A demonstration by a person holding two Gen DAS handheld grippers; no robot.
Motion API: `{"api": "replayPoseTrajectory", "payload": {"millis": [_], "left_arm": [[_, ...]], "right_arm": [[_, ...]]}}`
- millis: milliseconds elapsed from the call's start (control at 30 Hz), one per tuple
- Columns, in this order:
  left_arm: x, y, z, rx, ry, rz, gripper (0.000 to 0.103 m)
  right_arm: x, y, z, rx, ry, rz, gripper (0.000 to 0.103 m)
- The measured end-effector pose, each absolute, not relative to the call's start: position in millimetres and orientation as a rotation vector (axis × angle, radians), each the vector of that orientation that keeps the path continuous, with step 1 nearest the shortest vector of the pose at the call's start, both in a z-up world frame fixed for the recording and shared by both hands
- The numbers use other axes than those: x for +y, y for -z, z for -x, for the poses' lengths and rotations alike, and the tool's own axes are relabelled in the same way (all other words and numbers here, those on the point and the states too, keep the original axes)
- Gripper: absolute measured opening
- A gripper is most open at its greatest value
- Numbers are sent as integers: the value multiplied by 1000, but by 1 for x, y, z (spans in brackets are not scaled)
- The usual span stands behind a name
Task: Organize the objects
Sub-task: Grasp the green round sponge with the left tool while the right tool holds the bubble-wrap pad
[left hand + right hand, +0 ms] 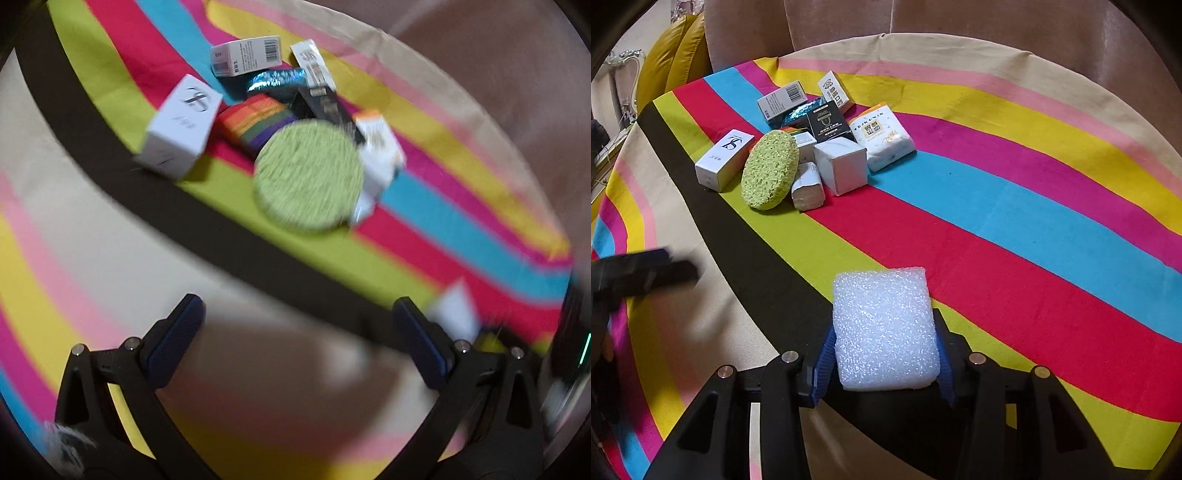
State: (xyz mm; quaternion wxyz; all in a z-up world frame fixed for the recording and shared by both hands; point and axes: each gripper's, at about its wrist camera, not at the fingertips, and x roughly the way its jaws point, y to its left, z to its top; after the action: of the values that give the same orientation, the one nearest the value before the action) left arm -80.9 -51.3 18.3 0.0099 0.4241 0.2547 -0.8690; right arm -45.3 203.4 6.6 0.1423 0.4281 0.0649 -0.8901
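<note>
Left wrist view, blurred: the left gripper [295, 332] has its fingers spread wide with nothing between them, above the striped cloth [461, 206]. Farther off on the cloth lies a pile: a green sponge [308, 173], a white box [181, 127] just left of it, a barcode box [245, 55] behind.

Right wrist view: the right gripper [884, 354] has its blue pads pressed on both sides of a white foam block [884, 328], held near the camera, well apart from the pile with the green sponge [770, 170], white box [724, 158] and tissue pack [881, 136]
</note>
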Motion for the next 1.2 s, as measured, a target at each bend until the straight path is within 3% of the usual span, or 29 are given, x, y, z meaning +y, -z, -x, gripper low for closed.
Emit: {"api": "replayPoseTrajectory", "payload": {"millis": [133, 233, 333, 367, 400, 633, 833, 1000, 1100, 1200], "left_arm": [[-65, -16, 116, 1092, 2608, -1212, 103], [-68, -15, 138, 1179, 2547, -1160, 103], [-66, -17, 151, 1077, 2548, -1124, 102], [-64, -18, 153, 1032, 2563, -1150, 97], [-59, -19, 153, 953, 2589, -1204, 82], [-38, -31, 94, 586, 2687, -1482, 83], [-35, -28, 60, 164, 2687, -1697, 83], [-33, -23, 52, 110, 2702, -1614, 91], [-24, -19, 44, 32, 2727, -1514, 92], [-24, -19, 36, 64, 2756, -1435, 89]], "right_arm": [[203, -8, 46, 186, 2568, -1236, 47], [202, -11, 48, 187, 2568, -1236, 47], [203, -13, 46, 183, 2566, -1236, 47], [202, -14, 47, 181, 2565, -1237, 47], [202, -14, 46, 180, 2565, -1236, 48], [200, -14, 45, 173, 2564, -1236, 48], [199, -16, 44, 174, 2564, -1236, 47], [199, -17, 45, 174, 2564, -1236, 48], [199, -18, 45, 176, 2563, -1237, 47], [199, -18, 45, 175, 2562, -1237, 48]]}}
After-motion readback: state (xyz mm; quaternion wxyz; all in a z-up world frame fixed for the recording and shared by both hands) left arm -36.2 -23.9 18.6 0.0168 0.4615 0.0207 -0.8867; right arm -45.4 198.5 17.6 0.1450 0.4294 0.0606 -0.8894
